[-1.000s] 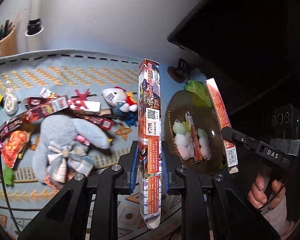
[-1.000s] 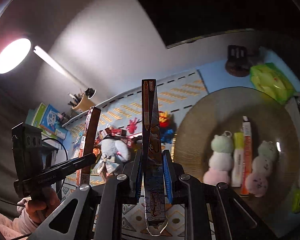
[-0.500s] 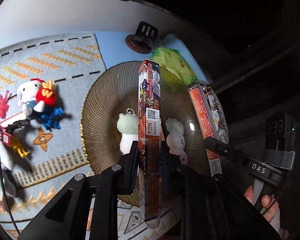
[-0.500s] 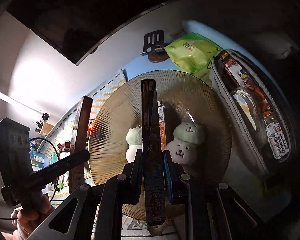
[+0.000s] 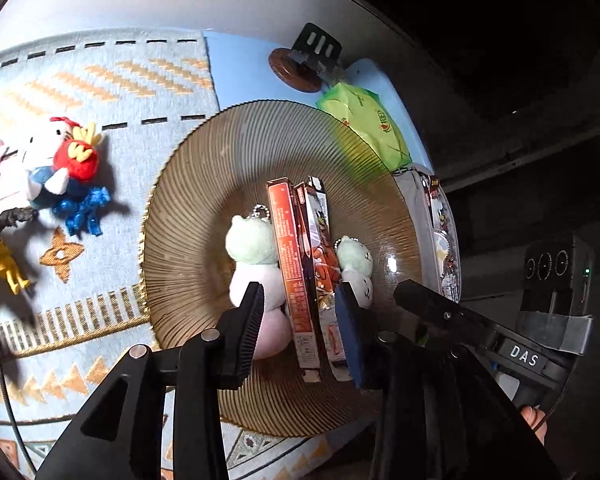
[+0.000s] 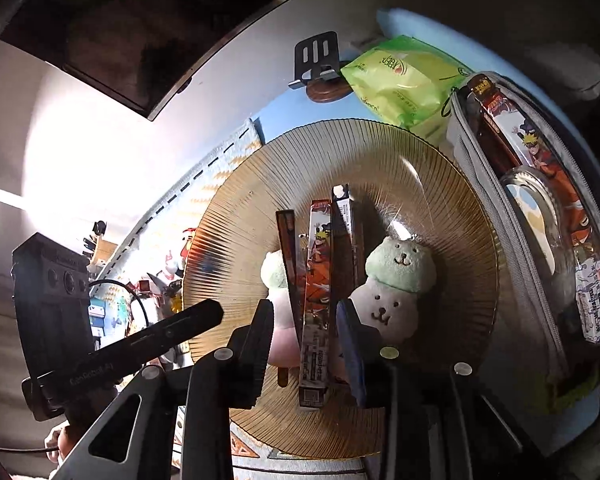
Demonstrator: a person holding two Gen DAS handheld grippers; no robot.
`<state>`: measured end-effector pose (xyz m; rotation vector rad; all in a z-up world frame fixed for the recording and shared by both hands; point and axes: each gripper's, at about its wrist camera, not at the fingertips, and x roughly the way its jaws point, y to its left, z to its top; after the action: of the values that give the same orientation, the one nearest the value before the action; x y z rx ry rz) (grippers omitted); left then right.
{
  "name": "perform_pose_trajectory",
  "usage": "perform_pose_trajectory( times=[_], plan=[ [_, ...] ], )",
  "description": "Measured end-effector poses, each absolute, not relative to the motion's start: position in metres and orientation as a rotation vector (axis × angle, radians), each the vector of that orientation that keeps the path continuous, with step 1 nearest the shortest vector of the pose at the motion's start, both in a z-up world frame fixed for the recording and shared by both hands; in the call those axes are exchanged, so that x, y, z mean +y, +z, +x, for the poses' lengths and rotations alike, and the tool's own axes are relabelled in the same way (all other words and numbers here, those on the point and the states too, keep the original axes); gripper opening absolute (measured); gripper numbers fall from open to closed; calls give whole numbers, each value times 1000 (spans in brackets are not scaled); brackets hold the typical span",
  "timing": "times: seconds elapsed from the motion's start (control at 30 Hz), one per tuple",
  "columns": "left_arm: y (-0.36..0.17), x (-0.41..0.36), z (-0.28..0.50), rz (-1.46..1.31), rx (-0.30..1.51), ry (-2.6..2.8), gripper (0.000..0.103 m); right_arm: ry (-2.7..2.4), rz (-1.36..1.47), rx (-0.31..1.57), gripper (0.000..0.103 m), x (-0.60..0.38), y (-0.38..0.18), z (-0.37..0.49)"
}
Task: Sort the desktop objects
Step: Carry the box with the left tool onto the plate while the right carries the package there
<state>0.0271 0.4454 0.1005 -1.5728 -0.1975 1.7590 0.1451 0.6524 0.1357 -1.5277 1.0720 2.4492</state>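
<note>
Left gripper (image 5: 300,320): fingers opening, spread either side of the boxes, pads apparently clear of them.
Right gripper (image 6: 310,332): fingers opening, spread, a box between them.
Card boxes (image 5: 290,264): long, slim, orange-red printed cartons, side by side on the plate.
Plate (image 5: 204,184): ribbed amber glass, on the tabletop mat.
Plush toys (image 6: 392,280): two, green-headed, flanking the boxes.

A: What's different now at the ribbed plate (image 5: 204,184)?

B: Both long card boxes, held upright before, now lie on it between the two plush bears (image 6: 396,280).

A: And the grips?

B: The left gripper (image 5: 300,316) and right gripper (image 6: 308,332) are opening, pads off the boxes (image 5: 290,256).
</note>
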Motion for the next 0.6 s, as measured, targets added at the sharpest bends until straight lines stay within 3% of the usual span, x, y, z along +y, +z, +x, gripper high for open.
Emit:
perform_pose_trajectory(
  times=[0.33,0.6],
  plan=[
    [116,401,28,-1557,-252,1807,34,2494,-1565,1071,32,625,142,132],
    [122,314,18,-1581,-376,1919,34,2588,-1668,992,32,564,152,101]
  ],
)
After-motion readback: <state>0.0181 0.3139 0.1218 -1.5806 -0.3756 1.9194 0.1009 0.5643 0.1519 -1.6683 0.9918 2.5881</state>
